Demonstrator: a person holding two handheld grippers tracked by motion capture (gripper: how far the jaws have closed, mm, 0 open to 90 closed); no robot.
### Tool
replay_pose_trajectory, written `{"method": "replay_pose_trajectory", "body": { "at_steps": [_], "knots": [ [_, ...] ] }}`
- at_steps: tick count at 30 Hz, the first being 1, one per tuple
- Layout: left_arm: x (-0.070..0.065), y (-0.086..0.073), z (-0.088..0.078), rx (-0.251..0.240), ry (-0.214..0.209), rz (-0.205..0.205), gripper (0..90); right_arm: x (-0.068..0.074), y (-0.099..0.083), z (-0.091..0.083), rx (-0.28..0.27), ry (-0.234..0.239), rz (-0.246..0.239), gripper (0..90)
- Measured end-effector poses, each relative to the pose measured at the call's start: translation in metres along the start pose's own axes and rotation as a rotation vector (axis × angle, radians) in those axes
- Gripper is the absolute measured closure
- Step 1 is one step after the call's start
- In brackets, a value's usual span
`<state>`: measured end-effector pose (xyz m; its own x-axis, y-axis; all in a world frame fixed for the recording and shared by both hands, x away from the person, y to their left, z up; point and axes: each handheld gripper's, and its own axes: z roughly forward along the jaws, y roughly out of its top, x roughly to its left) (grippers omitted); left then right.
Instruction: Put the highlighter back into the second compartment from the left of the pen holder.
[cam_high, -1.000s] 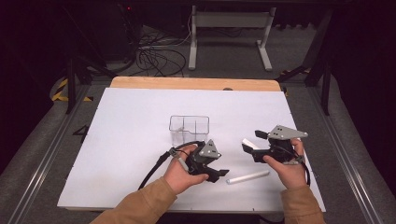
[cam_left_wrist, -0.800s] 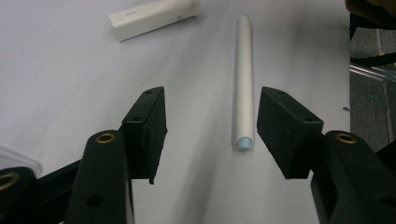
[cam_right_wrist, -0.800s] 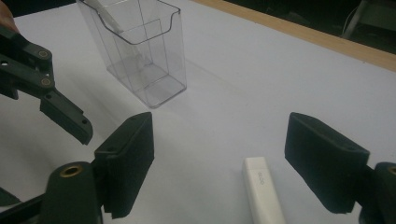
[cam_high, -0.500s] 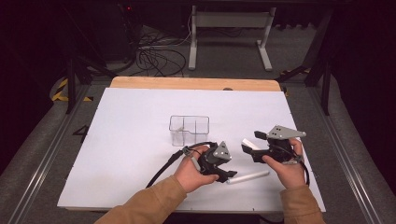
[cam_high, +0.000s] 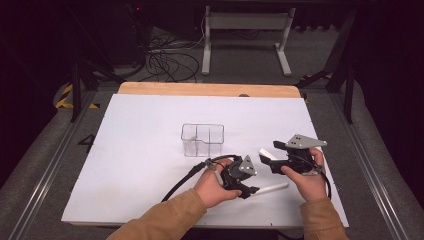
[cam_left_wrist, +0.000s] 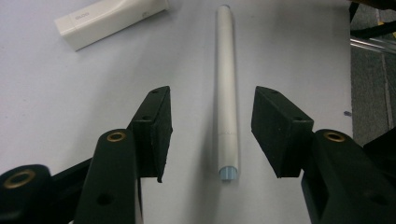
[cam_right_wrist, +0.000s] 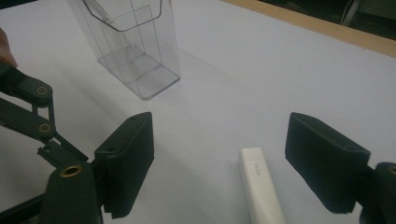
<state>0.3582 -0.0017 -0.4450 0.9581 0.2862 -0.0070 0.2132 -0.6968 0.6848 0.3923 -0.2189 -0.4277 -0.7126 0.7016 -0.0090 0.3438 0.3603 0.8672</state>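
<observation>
While unclenched and just narrowing, left gripper (cam_left_wrist: 212, 135) astride white tube (cam_left_wrist: 227, 93), pads clear.

Smooth matt white tube (cam_left_wrist: 227, 93) with a pale blue cap lies on the matt white table (cam_high: 140, 135). The white stick (cam_right_wrist: 259, 186) looks like satin plastic, the clear bin (cam_high: 202, 139) like glossy plastic. Bare wood edges the table's far side.

The left gripper (cam_high: 248, 191) moved from beside the clear container (cam_high: 202, 139) toward the lower right of the high view. Its jaws were closing and now stand around the white tube (cam_left_wrist: 227, 93), not touching it.
</observation>
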Motion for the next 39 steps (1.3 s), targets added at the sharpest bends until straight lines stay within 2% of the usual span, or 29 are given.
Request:
{"method": "replay_pose_trajectory", "body": {
  "at_steps": [6, 21, 30, 39],
  "knots": [
    [0.000, 0.004, 0.004, 0.030, -0.017, -0.033, 51.3, 0.000, 0.000, 0.000, 0.004, 0.001, 0.000, 24.5],
    [-0.002, 0.011, 0.018, 0.072, -0.040, -0.058, 58.9, -0.001, -0.001, 0.001, 0.007, 0.004, 0.010, 24.4],
    [-0.006, 0.014, 0.028, 0.107, -0.050, -0.042, 67.8, -0.002, -0.002, 0.001, 0.010, 0.001, 0.014, 24.4],
    [-0.010, 0.019, 0.038, 0.149, -0.035, -0.008, 70.0, -0.003, -0.003, 0.001, 0.015, 0.001, 0.016, 24.3]
  ]
}}
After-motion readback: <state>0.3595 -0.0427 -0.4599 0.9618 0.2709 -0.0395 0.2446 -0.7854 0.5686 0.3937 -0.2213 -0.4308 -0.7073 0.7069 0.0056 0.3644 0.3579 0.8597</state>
